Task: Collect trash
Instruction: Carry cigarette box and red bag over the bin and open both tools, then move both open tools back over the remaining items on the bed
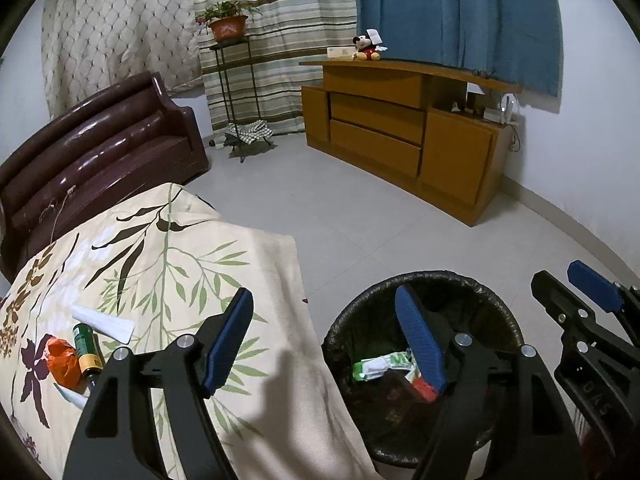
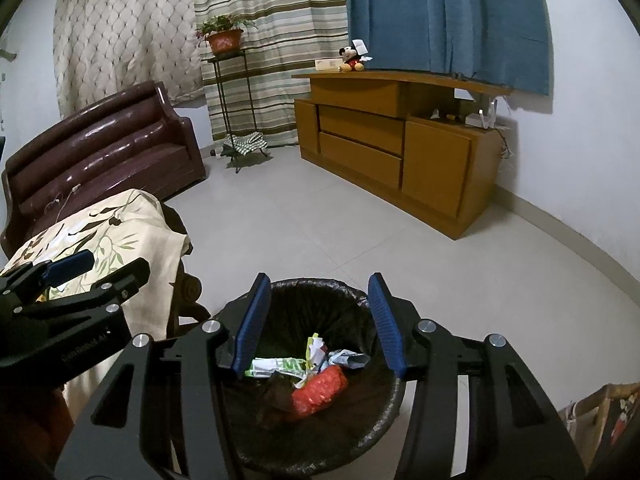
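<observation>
A black-lined trash bin (image 2: 376, 420) stands on the floor and holds a green-white wrapper (image 2: 276, 366), crumpled paper (image 2: 348, 360) and a red wrapper (image 2: 320, 394). My right gripper (image 2: 320, 320) hangs open and empty just above the bin. My left gripper (image 1: 324, 340) is open and empty between the table edge and the bin (image 1: 360, 340). On the floral tablecloth (image 1: 180, 280) at the left lie a white paper (image 1: 104, 322), a green and yellow battery (image 1: 86, 350) and an orange wrapper (image 1: 62, 362).
A brown leather sofa (image 1: 100, 148) stands behind the table. A wooden cabinet (image 1: 400, 136) with a Mickey toy (image 1: 366, 48) is across the tiled floor. A plant stand (image 1: 232, 80) is by the curtains. A bag (image 2: 608, 416) sits at right.
</observation>
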A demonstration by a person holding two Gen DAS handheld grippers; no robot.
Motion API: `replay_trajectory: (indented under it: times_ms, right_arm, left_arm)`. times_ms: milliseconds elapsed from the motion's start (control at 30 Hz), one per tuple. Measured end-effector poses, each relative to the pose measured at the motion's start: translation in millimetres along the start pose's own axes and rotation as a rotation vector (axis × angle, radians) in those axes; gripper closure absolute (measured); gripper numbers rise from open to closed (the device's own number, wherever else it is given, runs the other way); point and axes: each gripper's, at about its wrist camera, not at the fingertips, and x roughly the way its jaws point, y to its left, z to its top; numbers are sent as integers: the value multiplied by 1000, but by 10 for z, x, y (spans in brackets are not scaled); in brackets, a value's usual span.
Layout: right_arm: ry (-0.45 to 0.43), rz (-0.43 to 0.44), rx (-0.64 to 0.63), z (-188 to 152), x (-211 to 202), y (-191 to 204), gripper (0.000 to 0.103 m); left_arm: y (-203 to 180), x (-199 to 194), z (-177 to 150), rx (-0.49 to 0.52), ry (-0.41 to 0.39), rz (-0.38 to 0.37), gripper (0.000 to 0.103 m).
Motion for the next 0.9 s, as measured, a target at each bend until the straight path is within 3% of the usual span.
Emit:
replay_trajectory:
  times_ms: [500,900]
  right_arm:
    - [20,44,-18,-15,-68,215,54]
    - [37,163,-99,-31,-130,820,54]
  left_arm:
    - [148,-150,-50,-25,4,2,31]
    - [750,-301,-286,-117,52,139,31]
